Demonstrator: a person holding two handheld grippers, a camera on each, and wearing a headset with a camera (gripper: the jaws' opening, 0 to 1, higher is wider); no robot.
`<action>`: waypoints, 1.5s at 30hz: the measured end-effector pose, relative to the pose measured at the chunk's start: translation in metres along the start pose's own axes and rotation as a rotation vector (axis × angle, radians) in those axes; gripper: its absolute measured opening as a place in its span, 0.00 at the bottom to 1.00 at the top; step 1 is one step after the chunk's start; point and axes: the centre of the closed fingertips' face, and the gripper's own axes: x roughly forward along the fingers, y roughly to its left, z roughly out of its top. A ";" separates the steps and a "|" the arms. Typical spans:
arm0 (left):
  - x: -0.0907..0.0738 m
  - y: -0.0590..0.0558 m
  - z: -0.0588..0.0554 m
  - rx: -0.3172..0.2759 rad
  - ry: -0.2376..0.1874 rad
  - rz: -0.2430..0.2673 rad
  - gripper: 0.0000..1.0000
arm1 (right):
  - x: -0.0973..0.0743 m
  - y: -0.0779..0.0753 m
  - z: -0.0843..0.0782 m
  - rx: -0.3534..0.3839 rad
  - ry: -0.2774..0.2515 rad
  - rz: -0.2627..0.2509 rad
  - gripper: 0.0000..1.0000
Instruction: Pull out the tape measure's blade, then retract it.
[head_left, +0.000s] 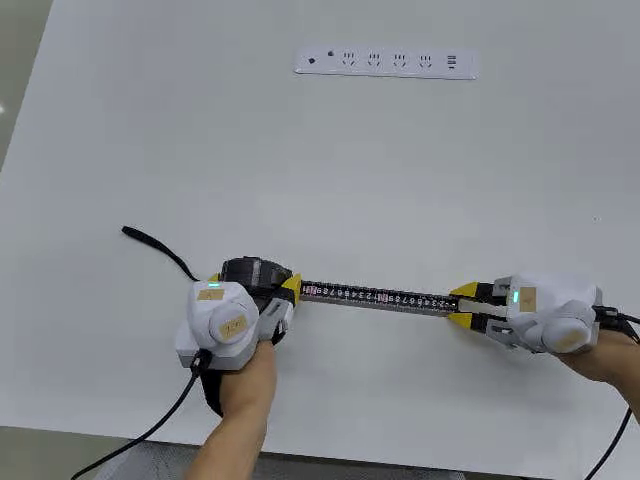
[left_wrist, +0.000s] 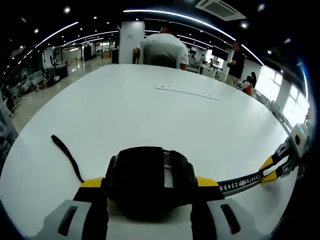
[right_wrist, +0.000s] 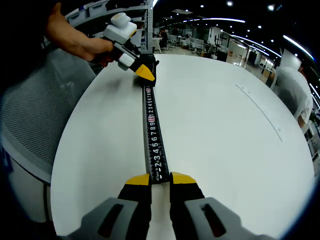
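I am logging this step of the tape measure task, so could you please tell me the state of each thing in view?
left tongs: shut on the tape measure case.
right tongs: shut on the tip of the blade.
tape measure case: held, sitting on the table.
blade: pulled out, stretched straight between case and right tongs.
wrist strap: slack on the table.
power strip: nothing plugged in.

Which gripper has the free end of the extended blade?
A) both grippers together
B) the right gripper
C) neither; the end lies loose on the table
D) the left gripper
B: in the right gripper view, the right gripper is shut on the tip of the blade, while the left gripper clamps the case at the other end.
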 end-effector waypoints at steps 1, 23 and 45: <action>0.000 0.000 0.000 -0.002 0.000 0.001 0.64 | 0.000 -0.001 0.001 0.001 -0.001 -0.002 0.11; -0.002 0.001 0.000 -0.019 0.001 -0.013 0.64 | 0.000 -0.005 0.004 -0.005 0.004 0.004 0.11; 0.000 0.000 0.000 -0.031 0.003 -0.021 0.64 | 0.015 -0.002 0.024 -0.007 -0.015 0.017 0.11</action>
